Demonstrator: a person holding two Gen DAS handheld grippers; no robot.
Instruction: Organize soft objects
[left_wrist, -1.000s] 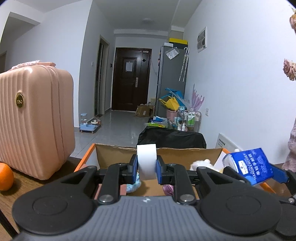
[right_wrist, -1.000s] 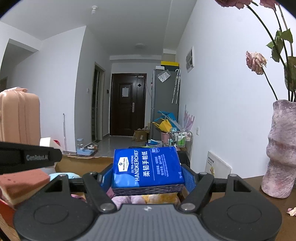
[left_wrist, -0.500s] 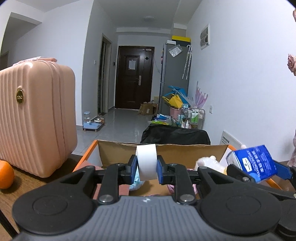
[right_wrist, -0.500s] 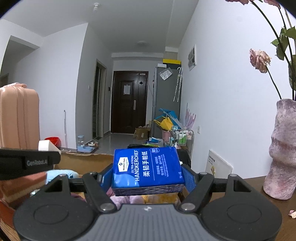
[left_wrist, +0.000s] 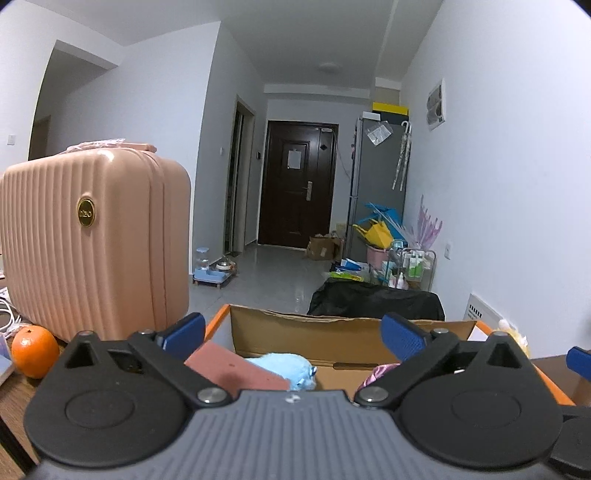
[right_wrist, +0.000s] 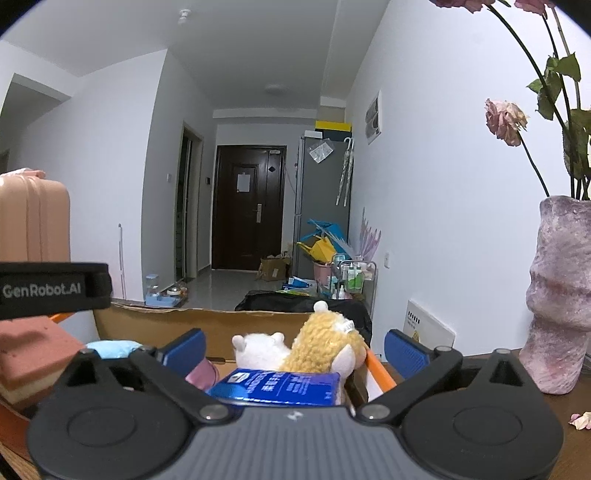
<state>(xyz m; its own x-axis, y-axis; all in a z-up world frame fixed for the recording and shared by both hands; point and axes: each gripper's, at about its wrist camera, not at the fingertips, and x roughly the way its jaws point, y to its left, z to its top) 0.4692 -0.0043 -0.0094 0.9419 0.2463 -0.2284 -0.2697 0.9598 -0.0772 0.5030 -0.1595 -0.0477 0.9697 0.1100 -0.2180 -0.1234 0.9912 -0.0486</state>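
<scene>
An open cardboard box with orange edges stands right before both grippers. My left gripper hangs over its near left side, its jaws opening wide with nothing between them. Below it lie a pink sponge block, a light blue plush and a pink soft item. The white roll is out of sight. My right gripper is opening too. The blue tissue pack lies loose below its jaws in the box, against a yellow plush and a white plush.
A pink ribbed suitcase stands on the wooden table left of the box, with an orange beside it. A mauve vase with dried roses stands to the right, petals at its foot. Beyond the table runs a hallway.
Both grippers went from shut to wide open. The white roll left the left jaws and dropped out of view. The blue tissue pack left the right jaws and now lies in the box.
</scene>
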